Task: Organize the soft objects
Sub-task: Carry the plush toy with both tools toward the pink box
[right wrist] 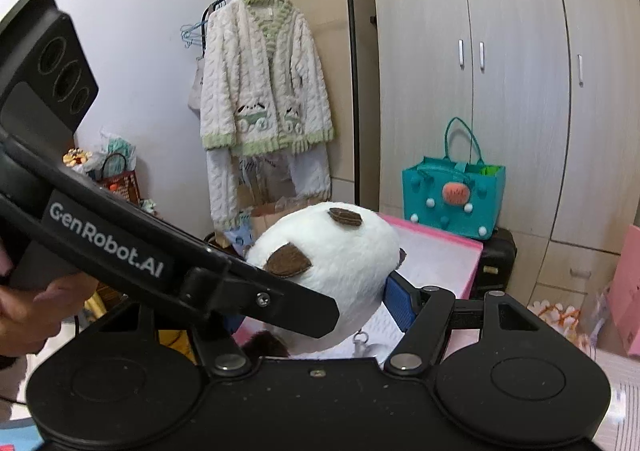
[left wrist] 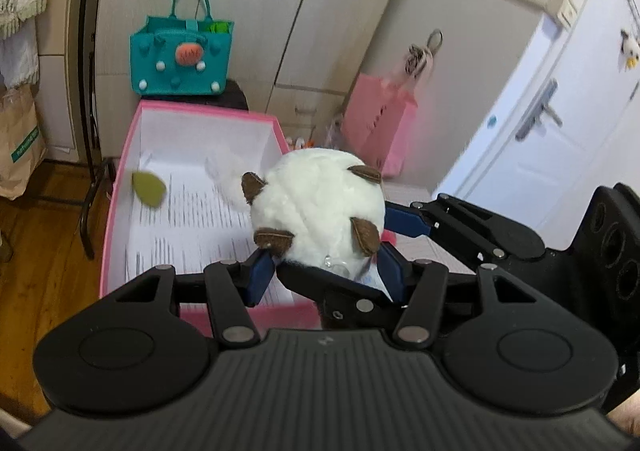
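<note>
A round white plush toy (left wrist: 316, 203) with brown felt patches is held above the near end of a pink box (left wrist: 120, 187) with a white inside. My left gripper (left wrist: 324, 267) is shut on the toy's lower part. My right gripper (left wrist: 404, 227) reaches in from the right and one blue finger (left wrist: 402, 221) touches the toy's side. In the right wrist view the plush toy (right wrist: 340, 263) sits between the right gripper's fingers (right wrist: 398, 301), and the left gripper's body crosses in front of it. A green soft piece (left wrist: 149, 189) and a blurred white piece (left wrist: 224, 169) lie in the box.
A teal felt bag (left wrist: 182, 59) stands on a dark stool behind the box. A pink paper bag (left wrist: 380, 131) leans by the wardrobe (right wrist: 500, 63). A clothes rack with a white cardigan (right wrist: 260, 91) stands at the left. A white door (left wrist: 560, 99) is at the right.
</note>
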Tool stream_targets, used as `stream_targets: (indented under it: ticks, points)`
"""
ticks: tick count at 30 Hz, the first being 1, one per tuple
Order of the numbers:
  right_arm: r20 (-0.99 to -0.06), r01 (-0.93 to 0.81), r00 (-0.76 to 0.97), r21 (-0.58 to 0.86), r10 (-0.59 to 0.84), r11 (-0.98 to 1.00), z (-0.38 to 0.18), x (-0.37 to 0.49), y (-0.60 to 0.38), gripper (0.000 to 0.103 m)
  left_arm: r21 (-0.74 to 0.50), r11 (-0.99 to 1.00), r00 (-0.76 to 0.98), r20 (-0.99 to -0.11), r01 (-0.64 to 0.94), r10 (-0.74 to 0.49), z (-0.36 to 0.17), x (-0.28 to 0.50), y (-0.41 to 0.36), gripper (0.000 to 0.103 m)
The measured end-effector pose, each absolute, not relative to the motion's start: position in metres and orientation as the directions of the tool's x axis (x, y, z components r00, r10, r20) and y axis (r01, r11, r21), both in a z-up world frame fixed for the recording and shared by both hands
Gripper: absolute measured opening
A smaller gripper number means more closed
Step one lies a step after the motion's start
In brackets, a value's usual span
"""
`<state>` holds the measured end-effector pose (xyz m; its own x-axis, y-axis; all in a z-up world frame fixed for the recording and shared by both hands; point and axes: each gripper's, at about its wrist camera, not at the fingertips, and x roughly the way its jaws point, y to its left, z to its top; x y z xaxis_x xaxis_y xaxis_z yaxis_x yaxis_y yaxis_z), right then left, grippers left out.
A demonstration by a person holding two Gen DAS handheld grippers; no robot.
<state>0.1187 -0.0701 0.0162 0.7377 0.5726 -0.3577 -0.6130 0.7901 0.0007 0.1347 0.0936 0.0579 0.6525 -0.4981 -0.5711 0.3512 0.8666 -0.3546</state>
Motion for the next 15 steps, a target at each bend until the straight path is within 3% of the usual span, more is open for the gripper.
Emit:
stream_targets:
  ticks: [7,15]
  points:
    - [-0.358,-0.655,0.701,0.019,0.617,0.755,0.011,0.184,-0.059,0.073,-0.386,0.874,0.709,-0.525,0.294,-0.470,0.044,0.183,0.112,0.055]
    - [-0.503,-0.720,0.587,0.034,0.635,0.693,-0.023,0.237,-0.029,0.071,-0.440,0.881,0.626,-0.641,0.175,-0.444,0.001,0.234,0.135,0.055]
